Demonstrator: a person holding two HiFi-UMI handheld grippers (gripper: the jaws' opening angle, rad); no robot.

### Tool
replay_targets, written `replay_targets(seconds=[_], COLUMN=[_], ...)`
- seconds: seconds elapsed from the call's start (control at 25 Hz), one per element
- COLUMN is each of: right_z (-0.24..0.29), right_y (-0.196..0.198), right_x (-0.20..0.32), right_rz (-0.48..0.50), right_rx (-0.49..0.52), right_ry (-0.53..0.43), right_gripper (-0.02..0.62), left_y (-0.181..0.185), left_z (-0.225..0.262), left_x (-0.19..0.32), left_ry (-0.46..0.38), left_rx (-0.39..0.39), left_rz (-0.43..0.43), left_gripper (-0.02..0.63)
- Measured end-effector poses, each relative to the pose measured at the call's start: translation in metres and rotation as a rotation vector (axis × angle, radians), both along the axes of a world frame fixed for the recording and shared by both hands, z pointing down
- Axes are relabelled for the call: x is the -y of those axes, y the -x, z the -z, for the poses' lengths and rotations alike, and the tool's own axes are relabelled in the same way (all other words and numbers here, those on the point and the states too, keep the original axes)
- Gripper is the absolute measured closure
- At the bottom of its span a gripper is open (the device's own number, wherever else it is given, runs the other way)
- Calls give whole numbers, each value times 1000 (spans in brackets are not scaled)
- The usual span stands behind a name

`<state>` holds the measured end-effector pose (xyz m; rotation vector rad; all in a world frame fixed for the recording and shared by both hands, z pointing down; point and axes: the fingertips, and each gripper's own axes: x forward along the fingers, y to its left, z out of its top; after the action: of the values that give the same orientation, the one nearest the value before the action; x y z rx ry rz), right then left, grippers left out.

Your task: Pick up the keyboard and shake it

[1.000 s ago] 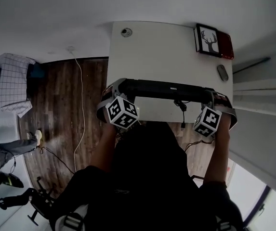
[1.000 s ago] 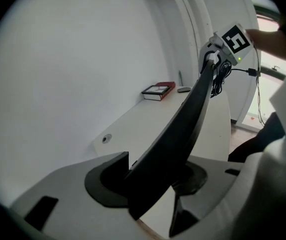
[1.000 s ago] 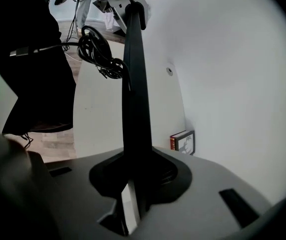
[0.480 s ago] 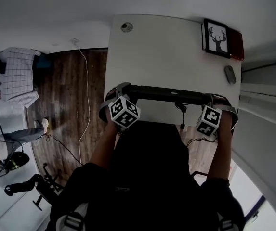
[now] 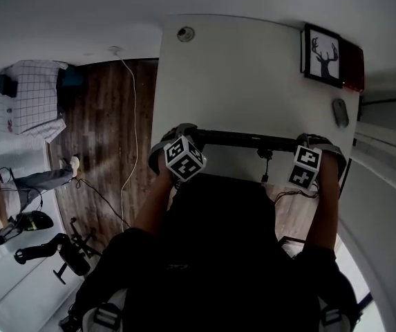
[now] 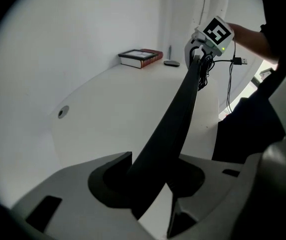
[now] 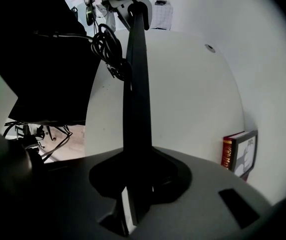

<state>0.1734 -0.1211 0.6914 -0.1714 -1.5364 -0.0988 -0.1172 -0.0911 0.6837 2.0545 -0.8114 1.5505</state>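
Observation:
The black keyboard (image 5: 246,140) hangs edge-on above the near part of the white table (image 5: 232,75), held by its two ends. My left gripper (image 5: 177,131) has the left end between its jaws, which are closing on it; in the left gripper view the keyboard (image 6: 175,119) runs away from the left gripper (image 6: 150,176) toward the other gripper's marker cube. My right gripper (image 5: 315,142) is shut on the right end; the keyboard (image 7: 137,94) rises from the right gripper (image 7: 138,176). Its cable (image 5: 263,164) dangles from the middle in a bundle (image 7: 110,49).
A framed deer picture (image 5: 322,55) leans on a red book (image 5: 353,68) at the table's far right, with a mouse (image 5: 340,112) beside them. A cable grommet (image 5: 185,34) sits far left. Wooden floor, a white cord and a person's legs (image 5: 39,182) lie left.
The keyboard has turned from showing its broad face to nearly edge-on and has come slightly nearer the table's near edge. Both grippers keep hold of its ends.

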Motion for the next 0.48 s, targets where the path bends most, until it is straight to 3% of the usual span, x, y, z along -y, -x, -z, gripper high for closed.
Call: replay_targets(seconds=[0.32, 0.48], right_z=[2, 2], right_y=[5, 6], right_x=[9, 17], right_rz=[9, -12], right_rx=[18, 27], right_ry=[51, 65], right_gripper=[508, 508], left_y=[4, 6], left_z=[-7, -8], left_x=[6, 23], left_ry=[53, 5], left_rx=[-22, -24], left_rz=[29, 37], left_gripper=[433, 421])
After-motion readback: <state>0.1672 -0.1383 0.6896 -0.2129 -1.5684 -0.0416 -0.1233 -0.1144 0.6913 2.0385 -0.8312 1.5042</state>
